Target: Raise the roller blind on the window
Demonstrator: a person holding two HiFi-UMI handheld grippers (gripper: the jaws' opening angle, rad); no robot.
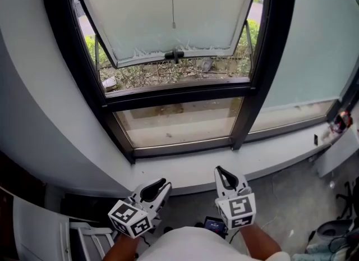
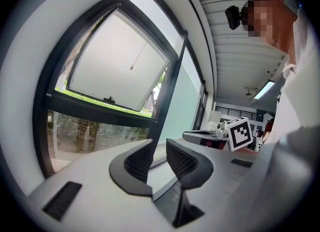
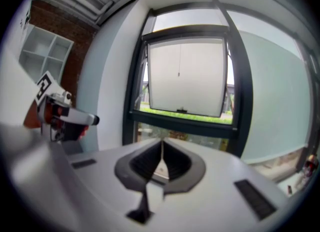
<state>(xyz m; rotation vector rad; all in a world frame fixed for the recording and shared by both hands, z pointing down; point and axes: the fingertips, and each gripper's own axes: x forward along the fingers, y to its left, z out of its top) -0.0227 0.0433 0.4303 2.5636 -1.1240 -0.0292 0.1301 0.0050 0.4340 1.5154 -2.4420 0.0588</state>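
The window (image 1: pixel 174 94) has a black frame and a top sash tilted outward. A pale blind (image 1: pixel 168 7) covers that sash, and a thin pull cord (image 1: pixel 173 1) hangs down its middle; the same cord (image 3: pixel 178 61) shows in the right gripper view. A black handle (image 1: pixel 175 55) sits at the sash's lower edge. My left gripper (image 1: pixel 160 186) is low in front of the sill, open and holding nothing (image 2: pixel 159 146). My right gripper (image 1: pixel 220 171) is beside it, shut with its tips touching and nothing between them (image 3: pixel 162 143). Both are well short of the cord.
A white sill (image 1: pixel 280 156) runs under the window. A frosted fixed pane (image 1: pixel 314 46) fills the right. A white chair back (image 1: pixel 45 226) stands at lower left. A small red-topped object (image 1: pixel 341 120) rests at the sill's right end, with clutter on the floor (image 1: pixel 336 232) below.
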